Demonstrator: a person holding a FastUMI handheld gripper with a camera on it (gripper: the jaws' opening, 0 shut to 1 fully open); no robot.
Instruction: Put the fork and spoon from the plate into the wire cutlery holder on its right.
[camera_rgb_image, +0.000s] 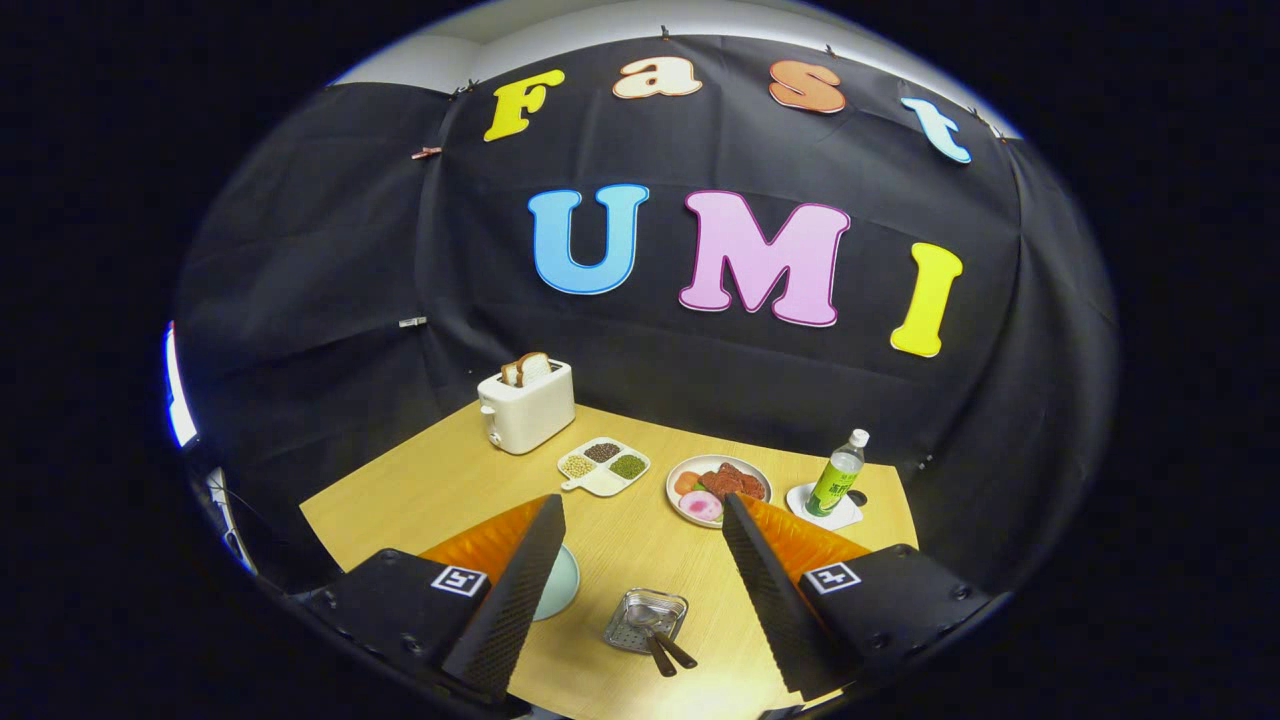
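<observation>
My gripper (642, 510) hangs open high above the wooden table (420, 490), with nothing between its fingers. Below the gap between them sits the small wire cutlery holder (640, 618). Two utensils lie in it, their metal heads inside and their brown handles (668, 652) sticking out over its near rim. I cannot tell fork from spoon at this size. To the holder's left is a pale green plate (562, 585), mostly hidden behind the left finger (515, 590); the part that shows is bare.
Beyond the fingers stand a white toaster (525, 408) with bread in it, a divided dish of grains (603, 466), a plate of food (718, 488) and a green bottle (838, 475) on a white coaster. The table ends close behind them at the black cloth wall.
</observation>
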